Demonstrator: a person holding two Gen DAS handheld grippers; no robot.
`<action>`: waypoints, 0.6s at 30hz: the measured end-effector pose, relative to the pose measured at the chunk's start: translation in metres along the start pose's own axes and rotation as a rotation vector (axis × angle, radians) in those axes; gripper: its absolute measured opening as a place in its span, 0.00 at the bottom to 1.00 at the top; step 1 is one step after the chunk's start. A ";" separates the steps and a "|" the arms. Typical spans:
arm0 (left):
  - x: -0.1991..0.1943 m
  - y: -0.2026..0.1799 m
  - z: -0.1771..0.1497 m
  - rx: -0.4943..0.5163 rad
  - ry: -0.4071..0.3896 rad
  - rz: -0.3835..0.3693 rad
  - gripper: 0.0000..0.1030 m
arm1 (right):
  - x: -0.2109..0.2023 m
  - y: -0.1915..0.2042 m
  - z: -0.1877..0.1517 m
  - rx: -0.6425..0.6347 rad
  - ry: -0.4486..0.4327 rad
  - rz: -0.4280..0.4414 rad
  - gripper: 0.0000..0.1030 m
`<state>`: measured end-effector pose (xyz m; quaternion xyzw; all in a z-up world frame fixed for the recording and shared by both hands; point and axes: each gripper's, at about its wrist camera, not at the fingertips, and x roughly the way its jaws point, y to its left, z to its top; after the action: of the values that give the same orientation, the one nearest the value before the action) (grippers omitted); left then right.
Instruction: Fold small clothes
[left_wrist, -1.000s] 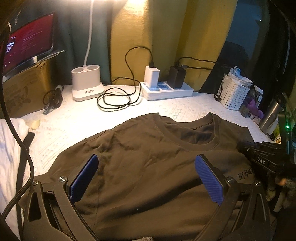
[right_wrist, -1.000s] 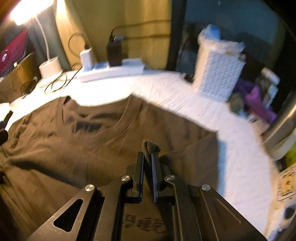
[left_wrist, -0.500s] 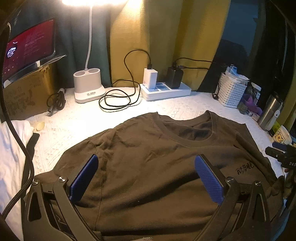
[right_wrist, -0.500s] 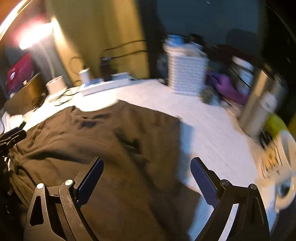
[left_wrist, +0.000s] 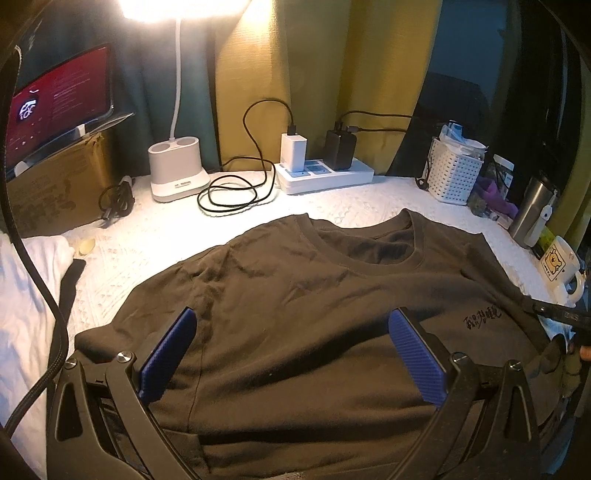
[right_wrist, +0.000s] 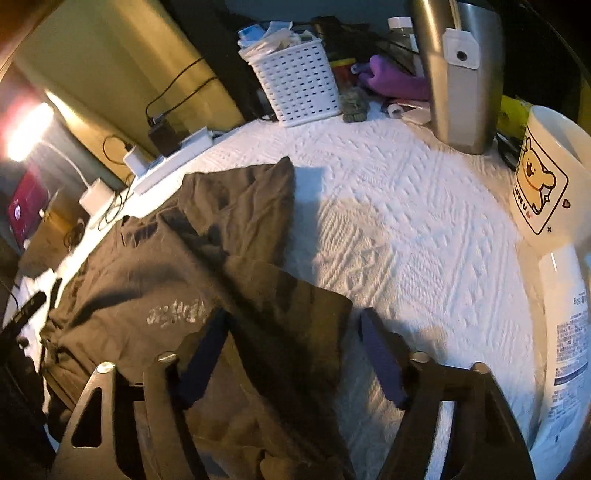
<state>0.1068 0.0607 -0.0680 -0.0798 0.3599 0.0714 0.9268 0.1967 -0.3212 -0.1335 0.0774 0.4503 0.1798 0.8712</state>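
A dark brown T-shirt (left_wrist: 306, 317) lies spread on the white textured cloth (right_wrist: 406, 236) covering the table, its collar toward the yellow curtain (left_wrist: 306, 66) and its right sleeve folded in over the body. The left gripper (left_wrist: 291, 350) hangs over the shirt's lower half with its blue fingers (left_wrist: 168, 356) wide apart, holding nothing. The right gripper (right_wrist: 291, 354) sits above the shirt's right edge, its fingers also apart and empty, one over fabric and one over bare cloth. Behind the shirt stand a lamp base (left_wrist: 177, 168), a power strip (left_wrist: 325, 175) and a white basket (left_wrist: 456, 173). A bear mug (right_wrist: 546, 173) and a steel flask (right_wrist: 458, 74) stand to the right.
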 end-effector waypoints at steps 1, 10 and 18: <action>-0.001 0.001 -0.001 -0.002 -0.001 0.003 0.99 | 0.002 0.001 0.001 -0.005 0.006 -0.006 0.21; -0.018 0.018 -0.008 -0.025 -0.025 0.027 0.99 | -0.018 0.040 0.000 -0.123 -0.038 -0.033 0.14; -0.026 0.034 -0.016 -0.037 -0.033 0.041 0.99 | -0.030 0.087 -0.018 -0.239 -0.049 -0.068 0.14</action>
<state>0.0714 0.0888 -0.0651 -0.0885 0.3449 0.0984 0.9293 0.1450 -0.2524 -0.0959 -0.0378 0.4065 0.2006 0.8906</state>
